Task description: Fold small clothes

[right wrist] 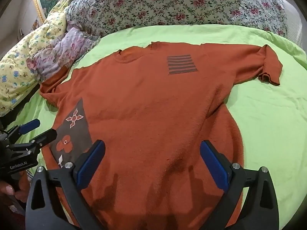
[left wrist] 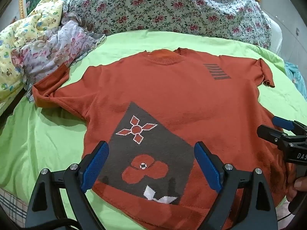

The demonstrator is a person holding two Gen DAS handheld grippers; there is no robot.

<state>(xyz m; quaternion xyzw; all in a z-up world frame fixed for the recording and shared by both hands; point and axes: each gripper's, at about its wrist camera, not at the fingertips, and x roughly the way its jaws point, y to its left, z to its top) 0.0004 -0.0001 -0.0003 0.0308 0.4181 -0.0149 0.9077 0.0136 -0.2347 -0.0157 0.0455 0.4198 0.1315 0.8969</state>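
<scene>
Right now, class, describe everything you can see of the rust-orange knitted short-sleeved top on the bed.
The rust-orange knitted short-sleeved top lies flat, front up, unfolded, on the lime-green bedsheet, its ribbed round neck farthest from the cameras. A dark striped patch sits on the chest; a grey panel with flower motifs sits low on the front. Its sleeves are spread; one touches the crumpled floral cloth. Nothing grips it.

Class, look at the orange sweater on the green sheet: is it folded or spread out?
Spread out. The orange sweater lies flat, front up, on the green sheet, both short sleeves extended sideways, neckline and hem visible, no fold.
</scene>
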